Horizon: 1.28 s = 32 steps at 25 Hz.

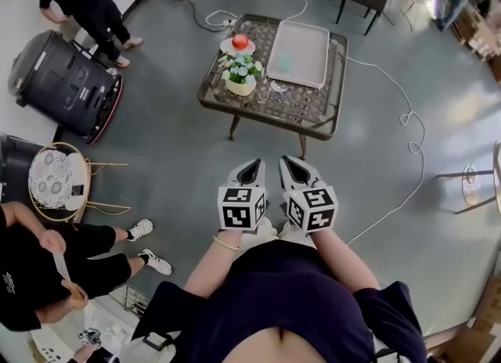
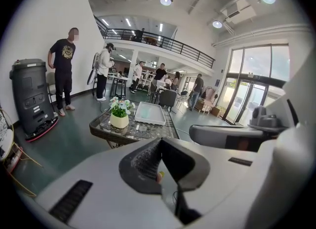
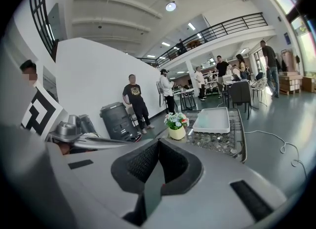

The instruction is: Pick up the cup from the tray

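White tray (image 1: 313, 41); cream flowerpot (image 1: 240, 88); grey floor (image 1: 164, 146).

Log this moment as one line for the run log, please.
stage: before reach | left claw: shut, empty | right claw: shut, empty | pale greenish cup: in white rectangular plastic tray on glass-topped wicker table, untouched

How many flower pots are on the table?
1. The flower pot stands on the table's left part in the head view, beside the tray; none looks hidden.

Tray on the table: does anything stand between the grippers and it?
Nothing visible does: bare floor lies ahead of the left gripper and right gripper; the flower pot stands left of the tray.
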Motion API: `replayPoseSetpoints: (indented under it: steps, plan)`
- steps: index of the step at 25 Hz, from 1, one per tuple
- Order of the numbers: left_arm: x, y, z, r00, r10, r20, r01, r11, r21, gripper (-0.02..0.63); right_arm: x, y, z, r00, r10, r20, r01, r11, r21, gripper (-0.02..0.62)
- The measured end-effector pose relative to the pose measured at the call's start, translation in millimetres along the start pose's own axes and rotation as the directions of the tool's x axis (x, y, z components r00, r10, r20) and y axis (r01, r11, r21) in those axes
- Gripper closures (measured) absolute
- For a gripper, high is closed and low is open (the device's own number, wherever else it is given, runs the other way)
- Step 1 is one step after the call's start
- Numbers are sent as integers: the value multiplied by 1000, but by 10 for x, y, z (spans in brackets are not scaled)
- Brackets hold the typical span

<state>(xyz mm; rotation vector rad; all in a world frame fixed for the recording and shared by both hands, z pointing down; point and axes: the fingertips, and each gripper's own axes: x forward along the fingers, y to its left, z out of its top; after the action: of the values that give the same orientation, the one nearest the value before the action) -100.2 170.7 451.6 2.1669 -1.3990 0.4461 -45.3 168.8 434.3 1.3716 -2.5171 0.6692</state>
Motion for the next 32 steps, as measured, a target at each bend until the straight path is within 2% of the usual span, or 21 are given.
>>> replayPoseSetpoints:
  steps: [8, 17, 25, 32]
  plan:
    - [-15, 150, 13, 999, -37, 0, 37, 999, 12, 597, 118, 113, -44, 1000, -25, 4, 25, 1000, 7, 584]
    - [79, 250, 59, 999, -42, -1, 42, 999, 5, 597, 198, 47, -6, 999, -47, 4, 47, 999, 11, 584]
    - [354, 372, 241, 1000, -27, -6, 27, 1000, 14, 597, 495, -200, 183, 998, -54, 8, 54, 998, 11, 584]
    - [845, 513, 577, 1000, -2, 18, 2, 1000, 2, 597, 914, -604, 458, 999, -45, 13, 45, 999, -3, 584]
